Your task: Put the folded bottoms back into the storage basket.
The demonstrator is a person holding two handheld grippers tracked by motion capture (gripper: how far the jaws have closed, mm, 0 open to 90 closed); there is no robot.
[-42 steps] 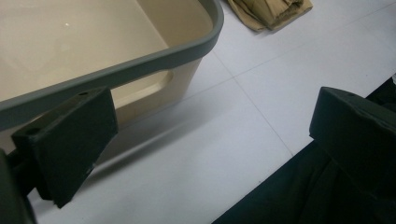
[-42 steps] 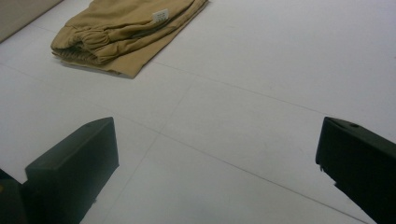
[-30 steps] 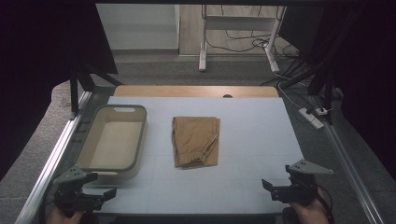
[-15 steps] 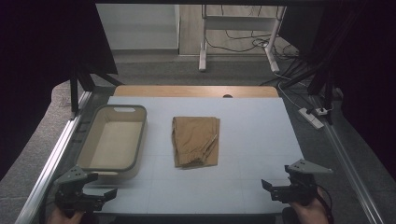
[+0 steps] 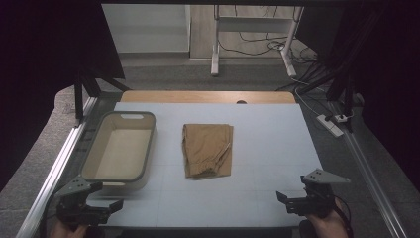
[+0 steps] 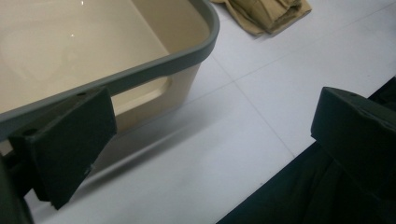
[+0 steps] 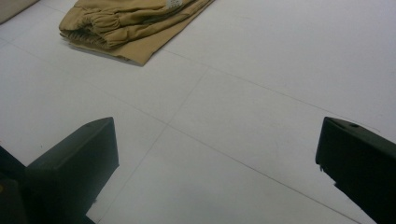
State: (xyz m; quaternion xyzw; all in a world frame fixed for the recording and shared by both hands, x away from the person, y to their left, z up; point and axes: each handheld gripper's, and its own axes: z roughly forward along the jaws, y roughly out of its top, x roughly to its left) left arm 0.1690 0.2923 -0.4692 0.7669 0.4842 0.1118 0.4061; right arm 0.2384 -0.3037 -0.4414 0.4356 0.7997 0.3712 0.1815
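A folded tan garment (image 5: 207, 149) lies flat near the middle of the white table (image 5: 267, 129). Left of it stands an empty beige tub (image 5: 120, 151) with a grey rim. My left gripper (image 5: 106, 207) hovers at the table's front left corner, just in front of the tub, jaws wide apart with nothing between them. In the left gripper view the tub's near corner (image 6: 187, 56) sits close ahead and the garment (image 6: 266, 14) lies beyond. My right gripper (image 5: 285, 199) is open at the front right; its view shows the garment (image 7: 126, 23) ahead to the left.
Metal rails (image 5: 64, 153) run along both sides of the table. A wooden strip (image 5: 208, 96) borders its far edge. A power strip (image 5: 331, 124) and cables lie on the floor to the right. Bare table surface (image 7: 261, 93) spreads in front of the right gripper.
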